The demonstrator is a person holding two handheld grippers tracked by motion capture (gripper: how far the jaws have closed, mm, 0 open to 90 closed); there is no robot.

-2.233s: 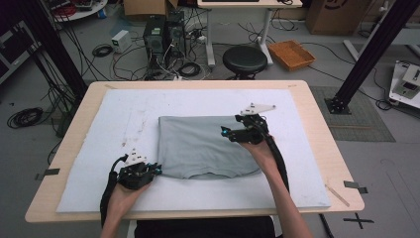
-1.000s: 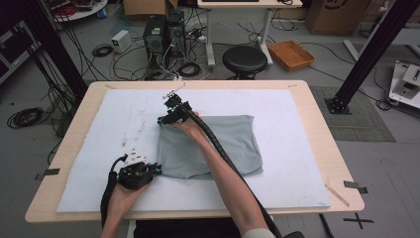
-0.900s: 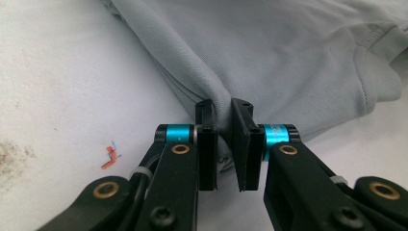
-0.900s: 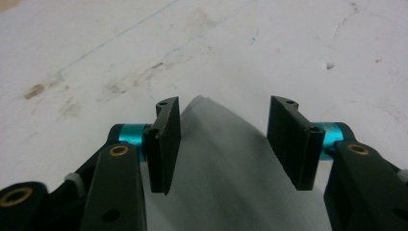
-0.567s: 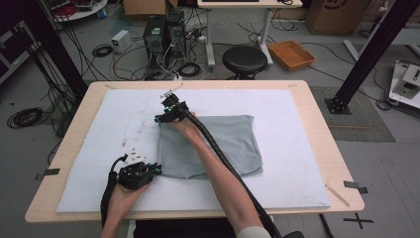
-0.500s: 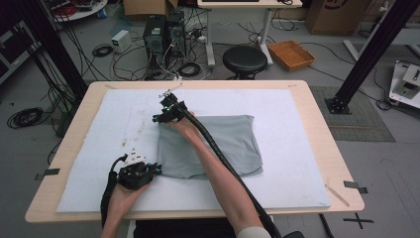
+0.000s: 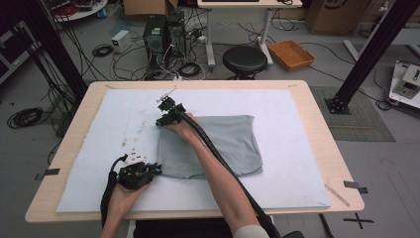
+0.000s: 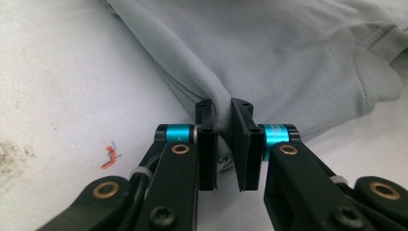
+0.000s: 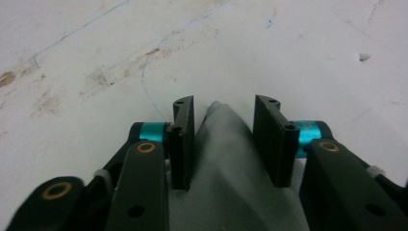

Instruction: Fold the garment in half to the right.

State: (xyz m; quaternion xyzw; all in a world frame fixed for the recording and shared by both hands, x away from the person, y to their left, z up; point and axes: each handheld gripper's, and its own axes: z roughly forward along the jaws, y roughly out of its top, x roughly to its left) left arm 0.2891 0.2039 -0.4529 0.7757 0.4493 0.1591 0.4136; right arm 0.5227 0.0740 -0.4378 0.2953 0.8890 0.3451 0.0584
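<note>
A grey cloth lies folded on the white foam board that covers the table. My left gripper is at the cloth's near left corner. In the left gripper view its jaws are shut on a bunched fold of the cloth. My right arm reaches across the cloth to its far left corner, where the right gripper rests low on the board. In the right gripper view the jaws stand open, and the cloth's corner lies loose between them.
Brown stains mark the board left of the cloth, and a small red scrap lies near my left gripper. The wooden table rim borders the board. A stool and computers with cables stand on the floor beyond.
My right gripper carried the cloth's right edge across to the left side, folding the cloth narrower, then settled slightly lower left at the far left corner. The left gripper has stayed put.
</note>
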